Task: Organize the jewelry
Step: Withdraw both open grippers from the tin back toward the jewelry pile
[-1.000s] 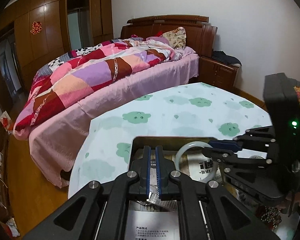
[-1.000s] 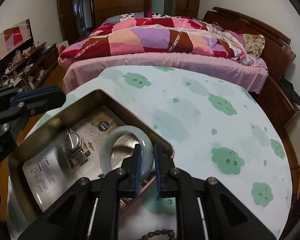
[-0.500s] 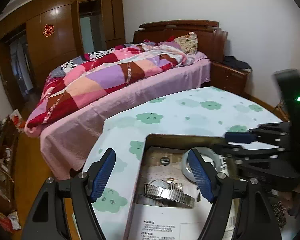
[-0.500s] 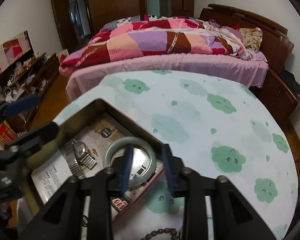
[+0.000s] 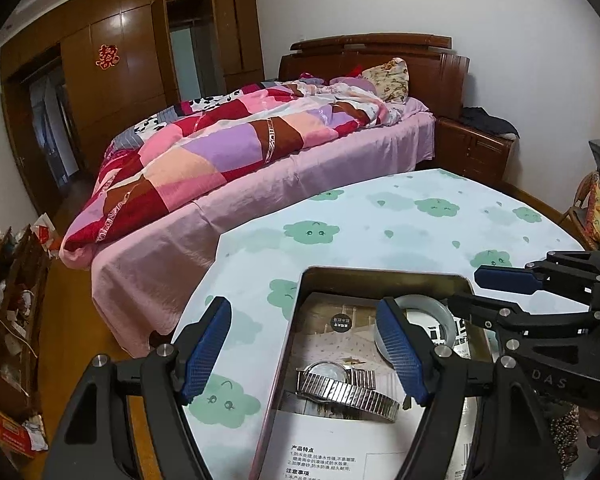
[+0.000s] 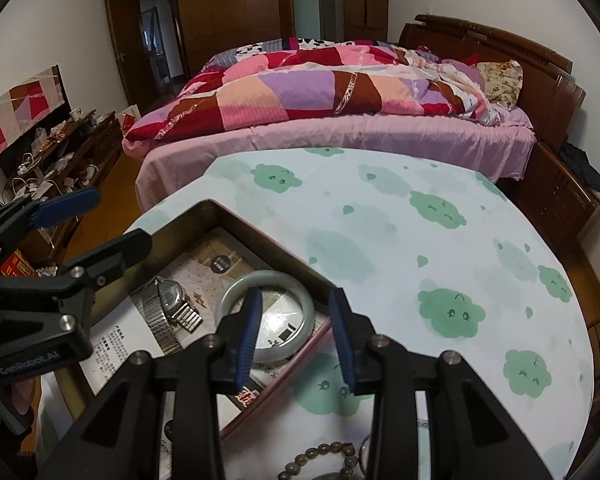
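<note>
Left wrist view: the left hand-held gripper [image 5: 306, 354] is spread wide and holds nothing. It hangs over the shallow metal tin box [image 5: 384, 274] on the table with the green-cloud cloth [image 5: 380, 220]. Inside the box, near its left wall, lies the silver watch with a stretch metal band [image 5: 346, 390]. To the right of the watch, toward the far right corner of the box, lies the pale green jade bangle [image 5: 428, 304].

In the right wrist view, the right hand-held gripper [image 6: 296, 336] is partly spread and empty. One blue pad is over the bangle [image 6: 260, 280] and the other is outside the right wall of the box [image 6: 300, 258]. A brown bead bracelet [image 6: 320, 458] lies outside the box, on its near side.

I think the main risk is that a low pad can catch the box wall when this gripper goes to the beads, and so push the box. The bangle is hard and brittle, so a knock against the metal may chip it.
</note>
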A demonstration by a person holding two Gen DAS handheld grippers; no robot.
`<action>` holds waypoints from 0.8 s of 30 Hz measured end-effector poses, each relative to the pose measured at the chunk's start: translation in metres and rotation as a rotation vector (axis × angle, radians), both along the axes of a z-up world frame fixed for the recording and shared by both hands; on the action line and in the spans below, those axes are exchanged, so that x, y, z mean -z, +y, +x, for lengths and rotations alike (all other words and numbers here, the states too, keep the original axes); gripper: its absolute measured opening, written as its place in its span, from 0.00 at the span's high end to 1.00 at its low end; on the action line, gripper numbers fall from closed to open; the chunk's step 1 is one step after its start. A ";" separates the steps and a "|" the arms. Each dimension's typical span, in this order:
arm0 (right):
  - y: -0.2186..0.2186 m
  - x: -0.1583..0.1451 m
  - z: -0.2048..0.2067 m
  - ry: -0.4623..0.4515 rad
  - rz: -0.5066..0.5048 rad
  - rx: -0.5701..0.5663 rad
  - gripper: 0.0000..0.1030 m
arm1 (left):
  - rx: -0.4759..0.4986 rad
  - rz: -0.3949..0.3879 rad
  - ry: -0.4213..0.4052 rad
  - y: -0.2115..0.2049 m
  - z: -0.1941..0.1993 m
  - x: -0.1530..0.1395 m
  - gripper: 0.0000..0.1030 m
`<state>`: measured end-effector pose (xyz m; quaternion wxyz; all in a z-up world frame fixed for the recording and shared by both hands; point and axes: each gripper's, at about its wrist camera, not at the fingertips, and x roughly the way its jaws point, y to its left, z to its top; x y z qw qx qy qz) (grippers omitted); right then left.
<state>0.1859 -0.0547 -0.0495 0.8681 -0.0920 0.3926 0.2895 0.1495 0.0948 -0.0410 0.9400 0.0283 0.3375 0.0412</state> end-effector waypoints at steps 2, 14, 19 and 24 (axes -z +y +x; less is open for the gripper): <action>0.000 -0.001 -0.001 -0.004 0.003 -0.003 0.60 | -0.001 -0.002 0.002 0.000 0.000 0.000 0.27; -0.004 -0.003 -0.008 -0.009 0.029 -0.003 0.51 | 0.000 0.009 0.013 -0.005 -0.003 0.002 0.27; -0.009 -0.005 -0.015 -0.012 0.046 0.003 0.46 | -0.001 0.013 0.020 -0.008 -0.006 0.003 0.27; -0.019 -0.004 -0.023 -0.008 0.055 0.012 0.45 | -0.004 0.002 0.025 -0.013 -0.015 0.003 0.27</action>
